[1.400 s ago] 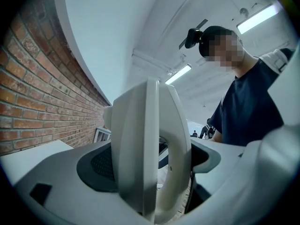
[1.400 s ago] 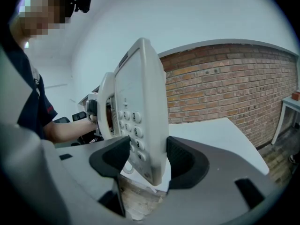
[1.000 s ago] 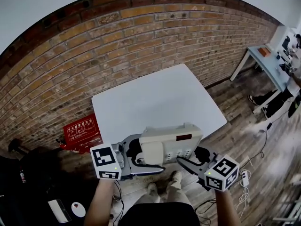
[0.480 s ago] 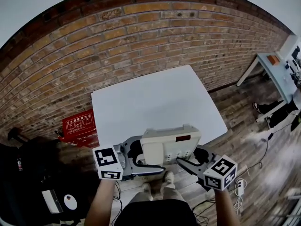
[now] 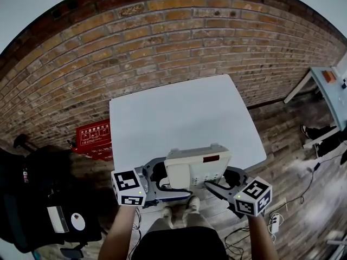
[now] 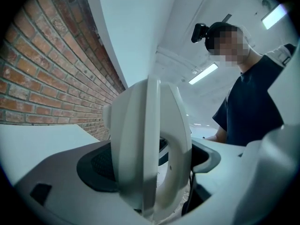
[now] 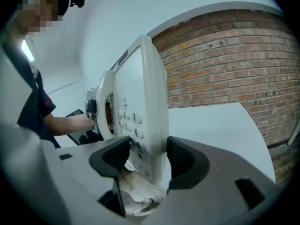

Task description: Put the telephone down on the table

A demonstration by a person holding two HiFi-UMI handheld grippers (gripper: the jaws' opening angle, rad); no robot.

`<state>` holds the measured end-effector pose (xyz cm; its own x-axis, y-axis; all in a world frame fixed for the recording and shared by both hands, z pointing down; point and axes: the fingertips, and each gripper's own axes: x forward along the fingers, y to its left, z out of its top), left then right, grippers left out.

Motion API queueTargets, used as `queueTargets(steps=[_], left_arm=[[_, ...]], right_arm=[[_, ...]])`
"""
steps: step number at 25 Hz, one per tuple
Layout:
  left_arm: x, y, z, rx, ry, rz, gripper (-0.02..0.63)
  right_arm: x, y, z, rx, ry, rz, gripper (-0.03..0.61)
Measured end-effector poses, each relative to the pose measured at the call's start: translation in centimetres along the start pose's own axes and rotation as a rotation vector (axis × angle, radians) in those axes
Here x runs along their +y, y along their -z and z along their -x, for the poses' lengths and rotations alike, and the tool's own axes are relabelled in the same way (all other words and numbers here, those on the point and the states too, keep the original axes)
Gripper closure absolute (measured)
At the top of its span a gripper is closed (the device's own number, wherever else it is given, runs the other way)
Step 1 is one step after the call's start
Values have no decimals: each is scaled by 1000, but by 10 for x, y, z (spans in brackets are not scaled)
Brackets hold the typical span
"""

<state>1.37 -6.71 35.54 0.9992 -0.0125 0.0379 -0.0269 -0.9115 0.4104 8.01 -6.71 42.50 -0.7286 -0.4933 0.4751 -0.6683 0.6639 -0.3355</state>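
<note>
Both grippers hold the cream telephone (image 5: 196,167) in the air, just over the near edge of the white table (image 5: 179,112). My left gripper (image 5: 160,180) is shut on its handset side, my right gripper (image 5: 219,184) on its right side. In the left gripper view the rounded handset end of the telephone (image 6: 150,144) fills the gap of the left gripper (image 6: 154,177). In the right gripper view the telephone (image 7: 138,102) stands on edge with its keypad showing, and the right gripper (image 7: 147,165) clamps its lower edge between dark pads (image 7: 187,163).
A brick wall (image 5: 162,37) runs behind the table. On the wooden floor lie a red box (image 5: 95,140) at the left, dark bags (image 5: 38,199) at the lower left and cables (image 5: 274,221) at the right. Another table (image 5: 331,85) stands far right.
Both grippers have carried the telephone a little forward and down toward the table's near edge. Both grips are unchanged.
</note>
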Motion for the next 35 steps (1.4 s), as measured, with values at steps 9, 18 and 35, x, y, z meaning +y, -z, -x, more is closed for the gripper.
queueTargets(steps=[9,18,35], left_arm=[[30,25,-10,-22,-49,71,175],[62,57,-17,-5,-74,154,173],[101,118,-26,37,-95,277,173]], right_arm=[[-28,20,-18,70,-51,-24,327],[-51,52,-42,131,-89,-99,327],[-80,108,-74,228,-113,-176,327]])
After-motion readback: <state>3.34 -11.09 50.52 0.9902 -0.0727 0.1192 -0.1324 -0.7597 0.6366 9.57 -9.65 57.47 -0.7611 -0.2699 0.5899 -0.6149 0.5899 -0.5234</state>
